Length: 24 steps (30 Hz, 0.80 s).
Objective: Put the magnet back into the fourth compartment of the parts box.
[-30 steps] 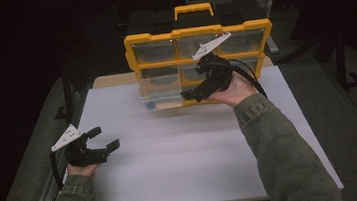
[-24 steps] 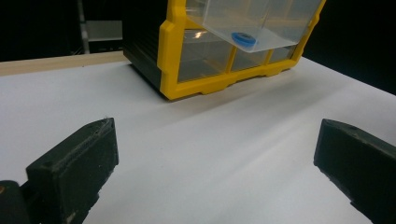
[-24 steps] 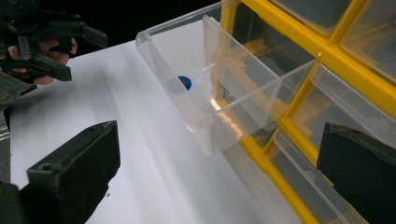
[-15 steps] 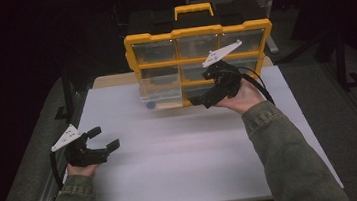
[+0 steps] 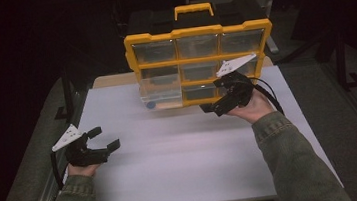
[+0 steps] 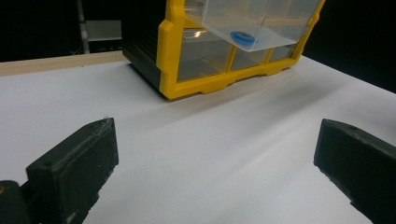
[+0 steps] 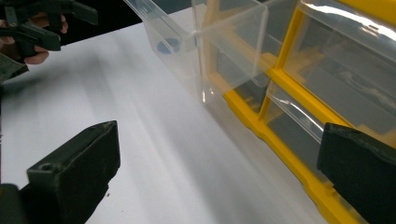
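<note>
A yellow organizer cabinet [image 5: 198, 30] with clear drawers stands upright at the back of the white table [image 5: 174, 171]. Its lower left drawer [image 5: 162, 94] is pulled out, and a small blue ring [image 5: 151, 104] lies inside it. My right gripper [image 5: 215, 107] is open just in front of the cabinet's lower right corner and holds nothing. My left gripper [image 5: 106, 138] rests open at the table's front left, far from the cabinet. In the left gripper view the drawer [image 6: 261, 18] and ring [image 6: 243, 37] lie ahead of the open left gripper [image 6: 215, 163]. In the right gripper view the drawer [image 7: 224, 37] juts out beyond the open right gripper [image 7: 219, 172].
A black case with a yellow handle [image 5: 193, 11] sits behind the cabinet. The white tabletop spreads bare between the two hands. Dark floor and metal frame legs [image 5: 67, 87] surround the table. The other hand with the left gripper [image 7: 46, 23] appears far off in the right gripper view.
My right gripper has drawn back from the cabinet's front, moving right and toward the person. The drawer stays pulled out. The left gripper has not moved.
</note>
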Each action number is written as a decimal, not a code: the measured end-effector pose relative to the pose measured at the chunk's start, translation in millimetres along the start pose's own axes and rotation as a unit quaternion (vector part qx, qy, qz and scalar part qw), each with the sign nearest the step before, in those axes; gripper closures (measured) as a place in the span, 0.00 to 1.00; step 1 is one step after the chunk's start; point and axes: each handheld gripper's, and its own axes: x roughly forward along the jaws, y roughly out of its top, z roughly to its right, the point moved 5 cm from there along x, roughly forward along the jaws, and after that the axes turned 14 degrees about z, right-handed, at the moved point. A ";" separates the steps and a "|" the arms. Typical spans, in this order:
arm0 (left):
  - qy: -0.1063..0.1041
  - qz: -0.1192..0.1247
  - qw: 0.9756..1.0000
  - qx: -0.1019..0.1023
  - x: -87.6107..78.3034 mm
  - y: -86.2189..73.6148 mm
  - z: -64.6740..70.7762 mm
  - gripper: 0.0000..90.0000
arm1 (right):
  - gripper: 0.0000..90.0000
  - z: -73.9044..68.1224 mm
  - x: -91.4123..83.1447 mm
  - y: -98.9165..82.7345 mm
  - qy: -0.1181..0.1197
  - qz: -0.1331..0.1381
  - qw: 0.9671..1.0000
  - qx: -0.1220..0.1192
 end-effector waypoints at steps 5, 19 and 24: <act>0.000 -0.001 1.000 0.000 0.0 -0.1 0.2 0.00 | 0.00 2.9 -4.3 -9.5 -0.003 0.005 1.000 0.009; 0.001 -0.003 1.000 0.002 0.4 -0.6 0.1 0.00 | 0.00 11.0 -14.5 -38.0 -0.016 0.020 0.999 0.024; 0.001 -0.002 1.000 0.002 0.2 -0.5 0.3 0.00 | 0.00 11.9 -18.7 -43.0 -0.020 0.027 0.999 0.027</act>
